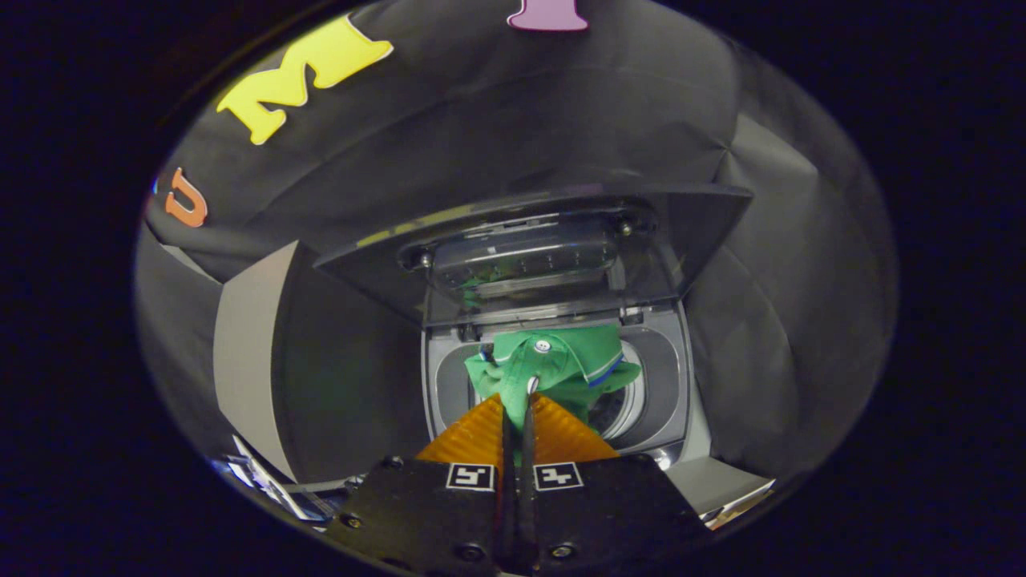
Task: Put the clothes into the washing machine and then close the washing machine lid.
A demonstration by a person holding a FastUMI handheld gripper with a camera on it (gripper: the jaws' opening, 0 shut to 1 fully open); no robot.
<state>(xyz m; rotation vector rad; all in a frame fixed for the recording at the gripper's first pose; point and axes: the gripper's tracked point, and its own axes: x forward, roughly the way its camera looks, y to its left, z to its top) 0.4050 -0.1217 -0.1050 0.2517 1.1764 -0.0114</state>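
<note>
A staged booth set up as a laundry corner, not a real home. Ahead of the gripper (517, 409), whose fingers pinch a green shirt (561, 369), stands a top-loading washer (673, 385) with its lid (513, 232) raised. Black cloth (561, 104) hangs behind and around it; a grey panel (248, 353) stands to the left.

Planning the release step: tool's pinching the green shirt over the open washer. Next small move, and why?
Probably lower a little, then open. The tool is shut on the green shirt, which hangs over the washer opening with the drum showing beside it. The lid stands raised, so closing comes later.
</note>
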